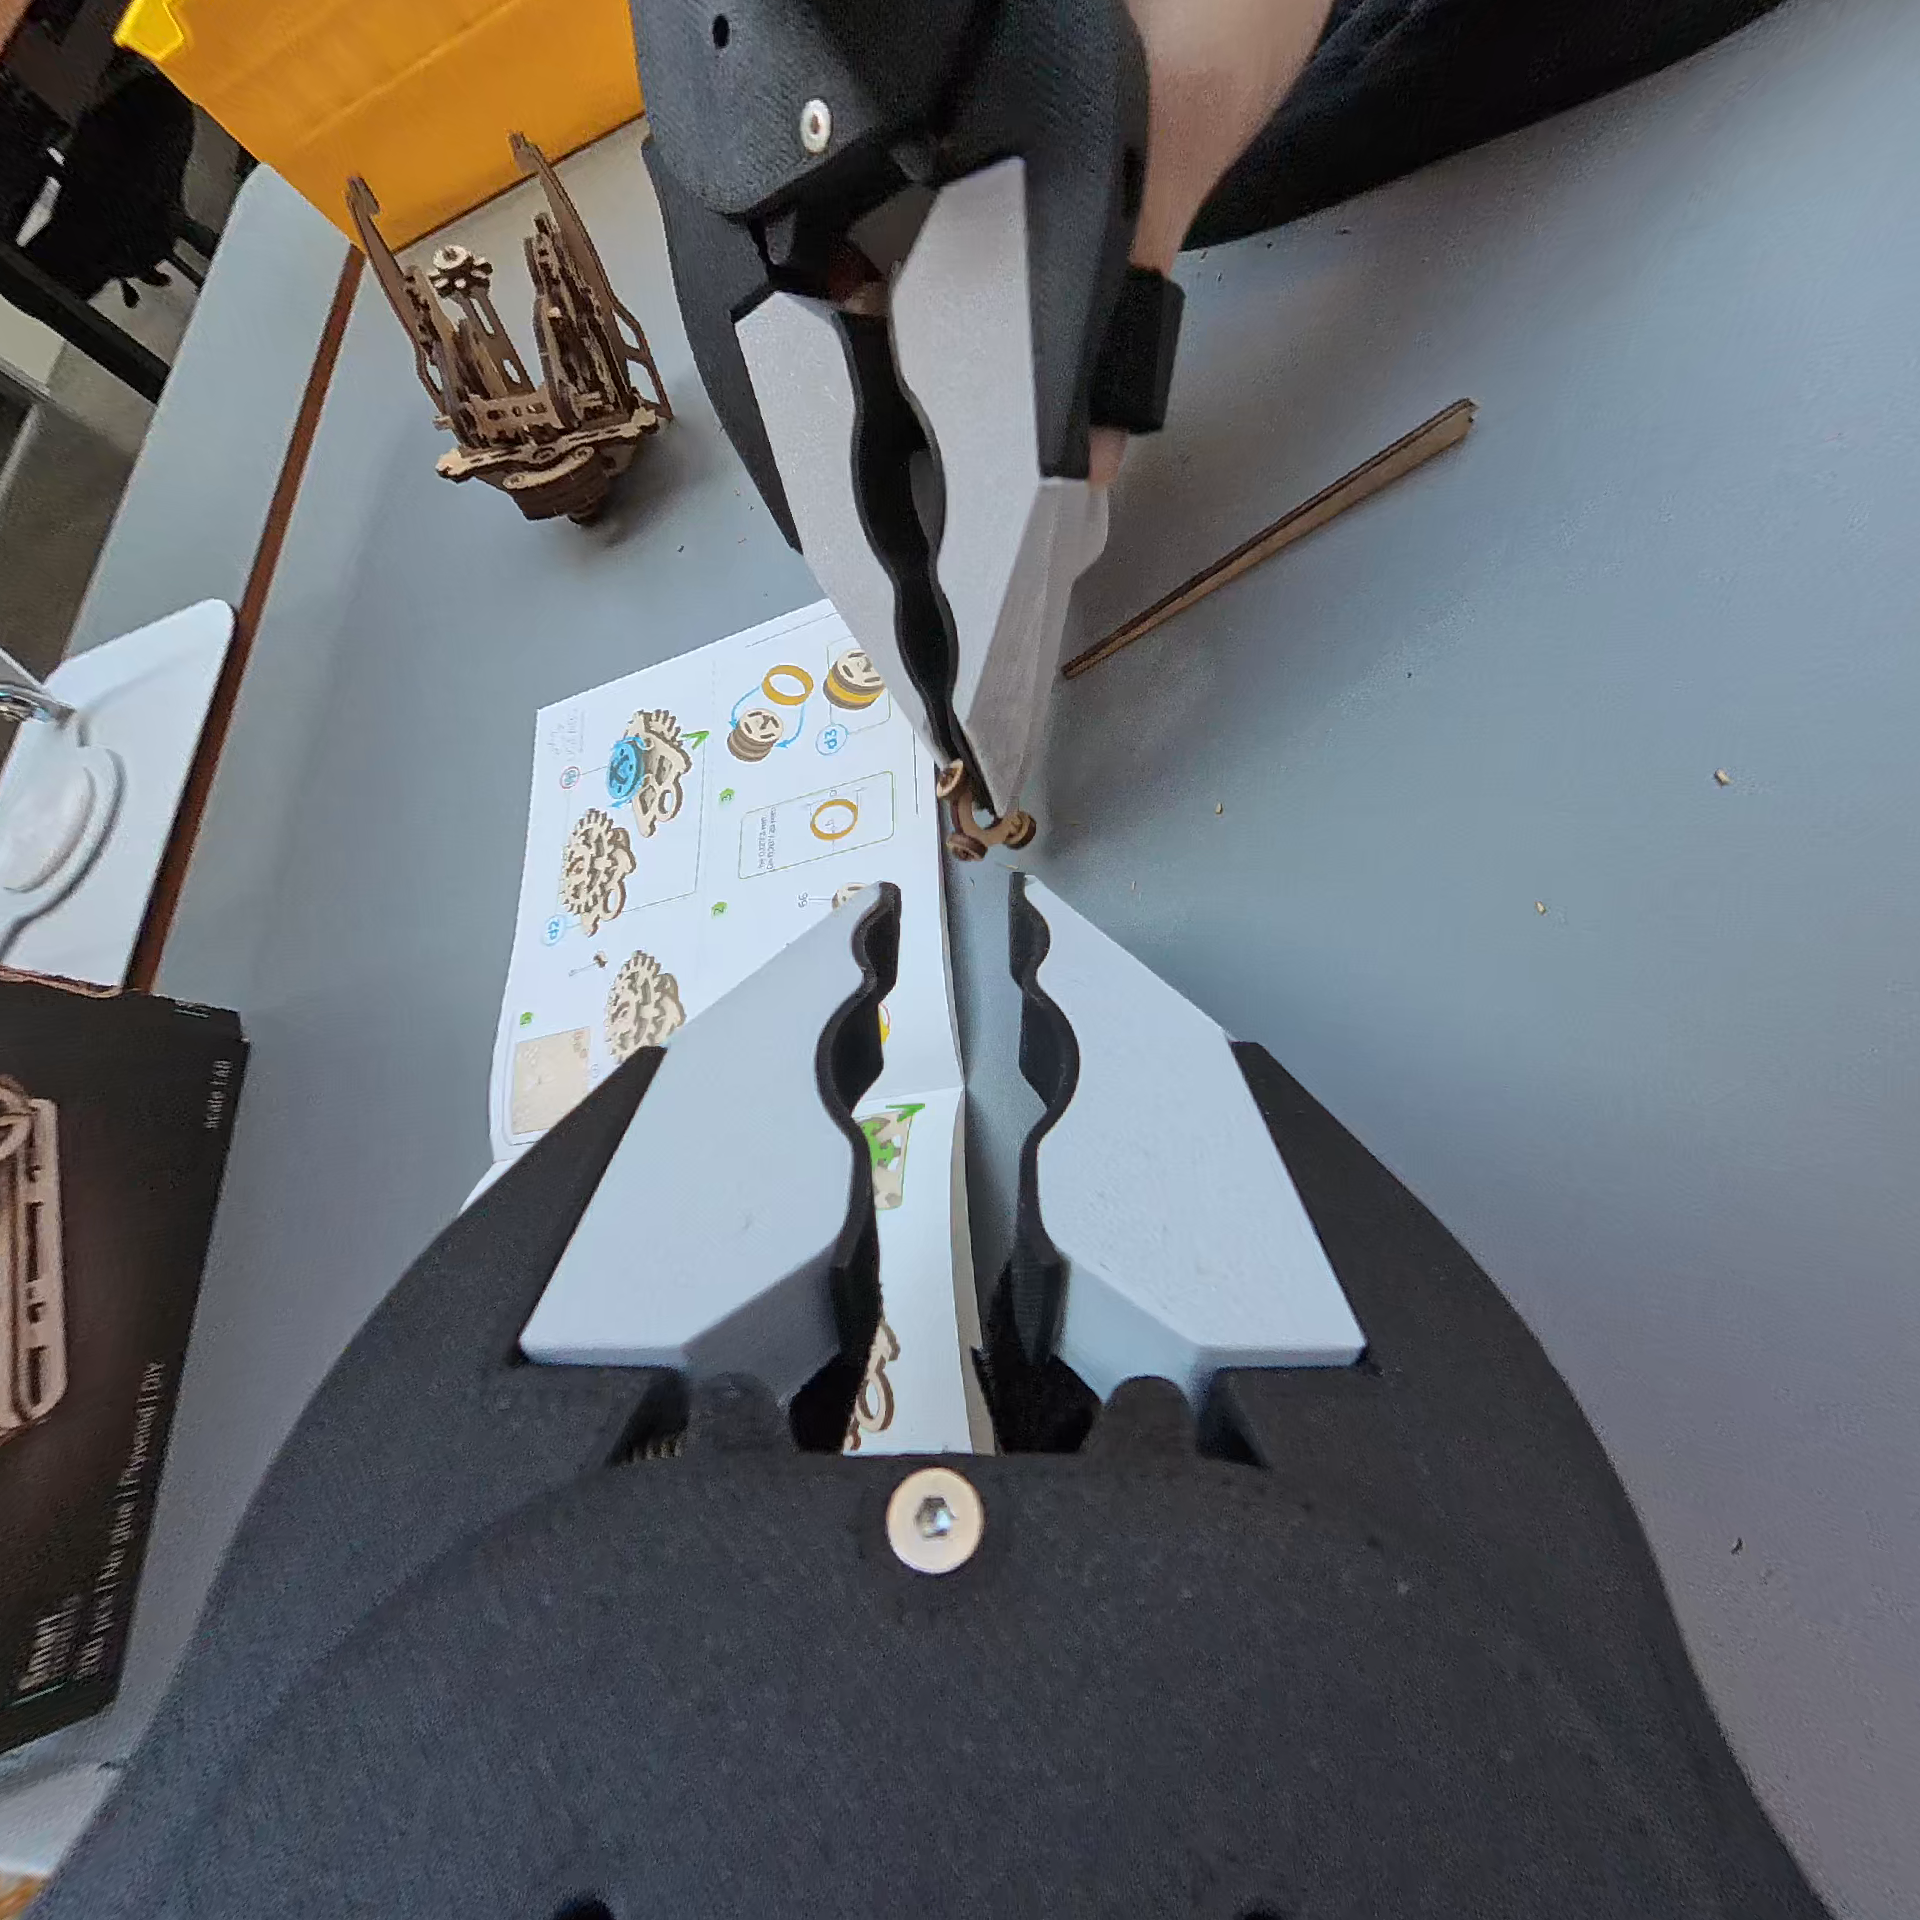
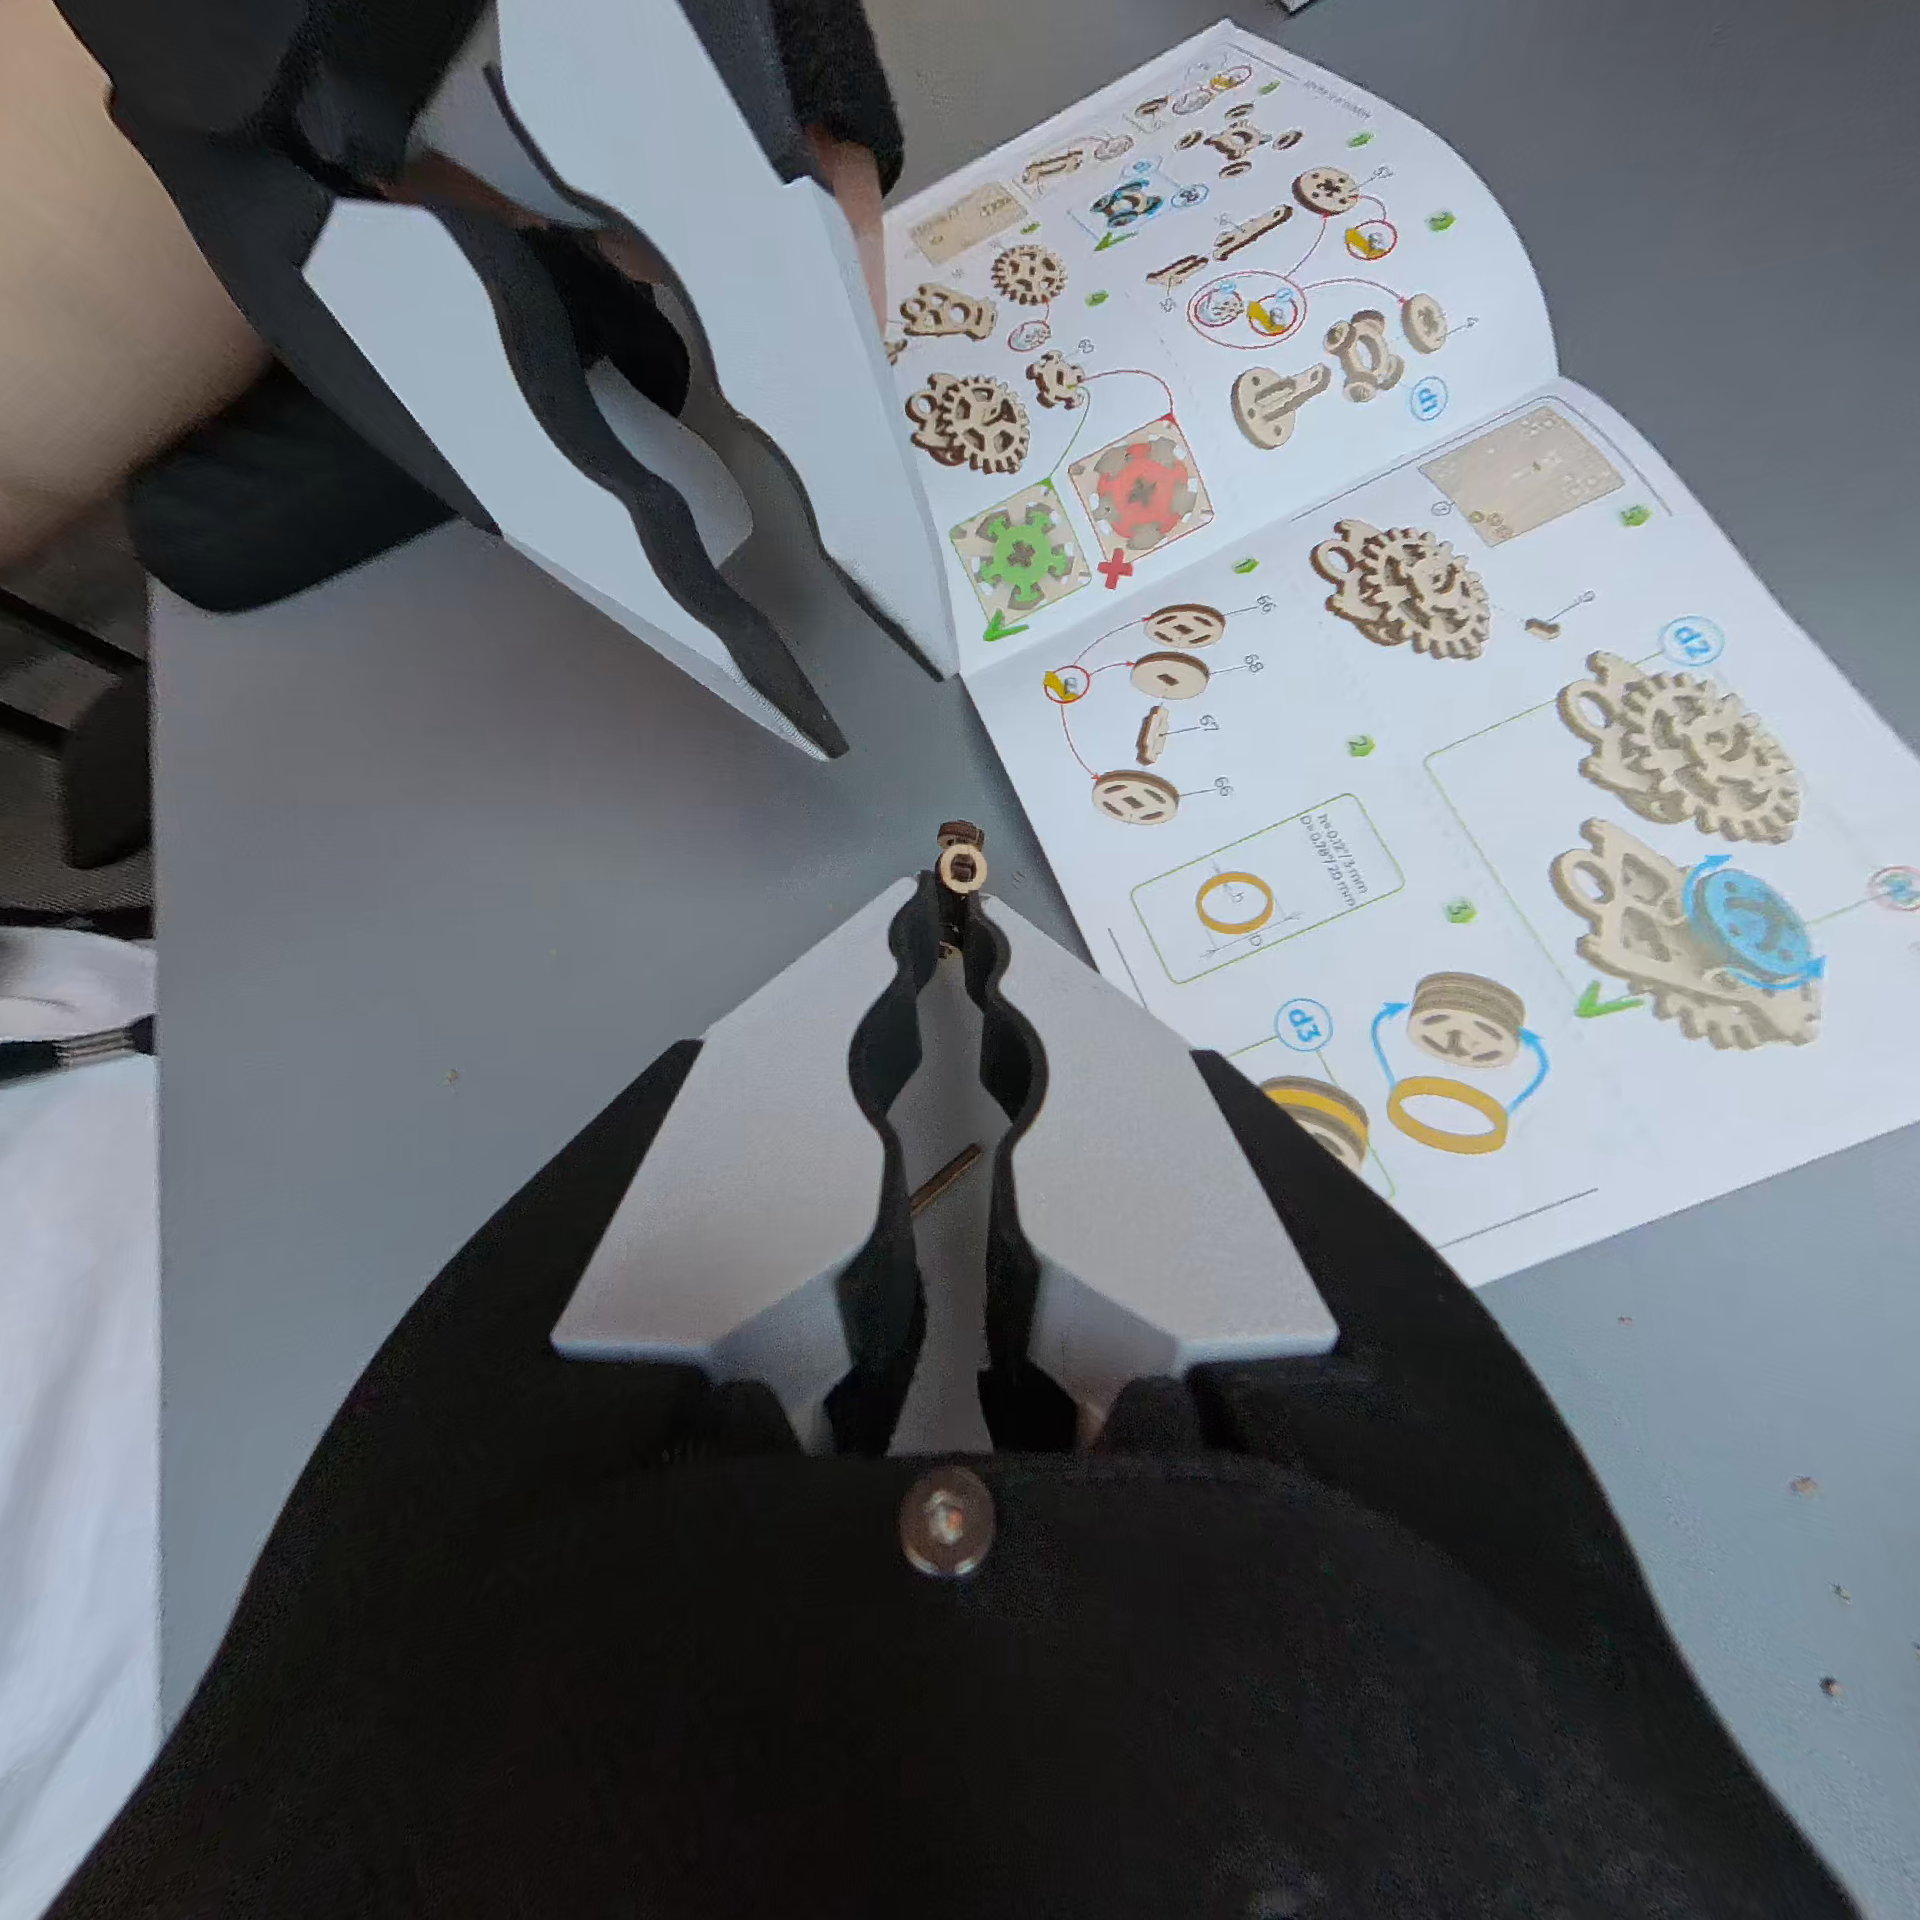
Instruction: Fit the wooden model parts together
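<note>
My right gripper (image 2: pixel 951 896) is shut on a small wooden part (image 2: pixel 960 864) with round lugs, held by its tips just above the grey table (image 2: pixel 468 883). The left wrist view shows this gripper (image 1: pixel 982 795) coming down from the top with the part (image 1: pixel 985 826) at its tips. My left gripper (image 1: pixel 956 894) is open and empty, its tips a short way in front of the part. It shows at the upper left of the right wrist view (image 2: pixel 883 712). A partly built wooden model (image 1: pixel 520 364) stands at the far left of the table.
A folded white instruction sheet (image 2: pixel 1351 675) lies on the table under and beside the grippers. A long thin wooden stick (image 1: pixel 1268 540) lies to the right. A black box (image 1: pixel 104 1299) sits at the left edge, and a yellow bin (image 1: pixel 395 83) stands beyond the table. Only a small space, under 4 cm, lies between the two pairs of fingers.
</note>
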{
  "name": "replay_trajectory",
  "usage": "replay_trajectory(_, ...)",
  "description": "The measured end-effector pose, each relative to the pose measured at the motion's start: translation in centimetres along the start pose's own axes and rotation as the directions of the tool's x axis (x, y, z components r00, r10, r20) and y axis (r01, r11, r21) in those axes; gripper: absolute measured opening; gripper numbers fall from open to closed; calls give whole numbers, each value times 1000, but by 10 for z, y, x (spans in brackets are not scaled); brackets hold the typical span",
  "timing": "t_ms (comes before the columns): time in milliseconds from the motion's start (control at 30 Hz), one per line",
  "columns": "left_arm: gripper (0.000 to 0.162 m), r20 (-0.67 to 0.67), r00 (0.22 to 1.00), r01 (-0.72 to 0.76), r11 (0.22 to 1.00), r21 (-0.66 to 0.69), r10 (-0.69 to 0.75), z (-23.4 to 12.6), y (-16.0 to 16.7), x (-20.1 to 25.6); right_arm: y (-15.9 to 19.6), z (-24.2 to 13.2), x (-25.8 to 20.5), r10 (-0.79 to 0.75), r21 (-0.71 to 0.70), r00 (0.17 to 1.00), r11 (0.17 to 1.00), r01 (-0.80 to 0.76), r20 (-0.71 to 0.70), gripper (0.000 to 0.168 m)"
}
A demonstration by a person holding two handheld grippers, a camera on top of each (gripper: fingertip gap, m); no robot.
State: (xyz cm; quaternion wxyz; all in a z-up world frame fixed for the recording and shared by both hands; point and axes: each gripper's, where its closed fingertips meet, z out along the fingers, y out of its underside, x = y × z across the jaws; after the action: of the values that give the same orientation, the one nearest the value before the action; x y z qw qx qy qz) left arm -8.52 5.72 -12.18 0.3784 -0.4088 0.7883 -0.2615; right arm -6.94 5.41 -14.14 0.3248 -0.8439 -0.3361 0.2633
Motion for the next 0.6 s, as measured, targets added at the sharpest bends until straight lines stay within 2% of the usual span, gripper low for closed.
replay_trajectory(33,25,33,999,-40,999,-13,41,-4,2,1,-3,-5,-6,78,30,994,996,-80,79,2)
replay_trajectory(133,40,71,991,-111,993,-50,115,-3,3,14,-10,-18,-26,251,57,916,958,-281,313,2)
replay_trajectory(233,47,105,976,-187,981,-53,192,7,-9,26,-4,-20,-42,317,-2,850,937,-349,420,2)
replay_trajectory(333,44,134,961,-243,970,-4,241,10,-27,35,-2,-20,-52,348,-37,805,925,-378,480,2)
replay_trajectory(533,33,112,961,-258,966,34,252,12,-35,44,3,-20,-61,328,-69,800,937,-341,502,2)
replay_trajectory(600,25,90,960,-269,962,38,265,13,-33,48,3,-19,-61,323,-71,801,940,-334,505,2)
